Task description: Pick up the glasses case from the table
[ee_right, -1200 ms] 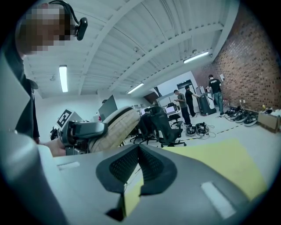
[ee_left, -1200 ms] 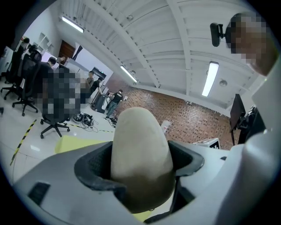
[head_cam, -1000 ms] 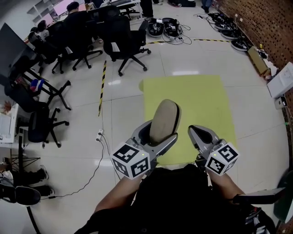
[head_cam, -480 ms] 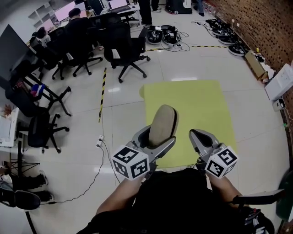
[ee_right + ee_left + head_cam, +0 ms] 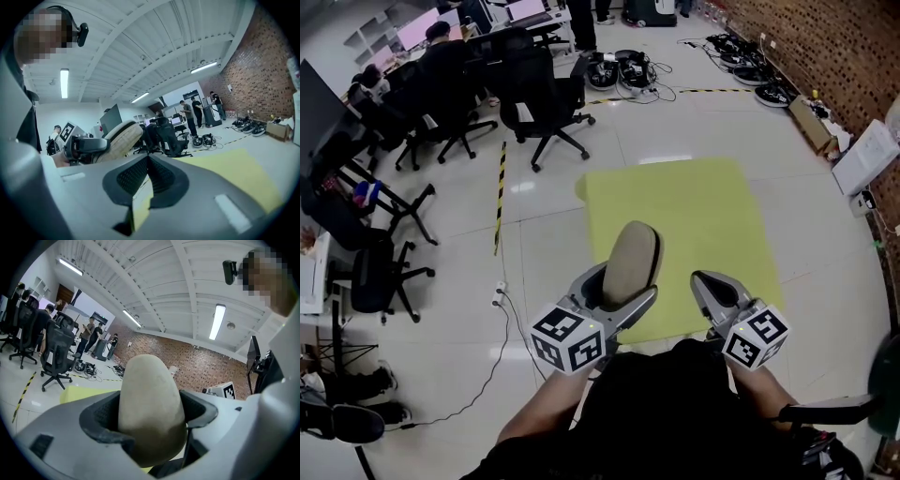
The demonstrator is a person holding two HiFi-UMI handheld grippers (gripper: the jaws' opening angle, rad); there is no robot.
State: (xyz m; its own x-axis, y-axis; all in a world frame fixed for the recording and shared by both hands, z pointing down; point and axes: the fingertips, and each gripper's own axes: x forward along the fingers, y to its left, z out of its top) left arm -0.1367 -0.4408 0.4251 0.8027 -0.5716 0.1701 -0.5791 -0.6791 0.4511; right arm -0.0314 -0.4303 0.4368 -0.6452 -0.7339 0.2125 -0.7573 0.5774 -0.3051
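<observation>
My left hand-held gripper (image 5: 614, 289) was clamped on the glasses case (image 5: 630, 262), with the lower end of the case sunk between the two dark pads and the rounded upper end standing well clear of the jaw tips. The case was a smooth, matt, beige oval, a long pebble shape, darker in shadow where it went down into the jaws (image 5: 149, 408). From the right gripper view a lengthwise seam showed along its side (image 5: 119, 136). It touched no tabletop: I held it in the air, low in front of my torso, and in the head view it lay over the near edge of a yellow mat (image 5: 675, 211) spread on the pale tiled floor (image 5: 544, 244). My left forearm (image 5: 539, 408) reached forward from my body, its marker cube (image 5: 568, 339) nearest me, and the jaws pointed forward and tilted up, so that the left gripper view took in the ceiling. Just to the right, apart from the case, my right hand-held gripper (image 5: 707, 281) sat at about the same height and pointed the same way. Its jaws were pressed together at the tips with nothing between them (image 5: 146, 161), and its own cube (image 5: 755, 336) was also turned towards me.
</observation>
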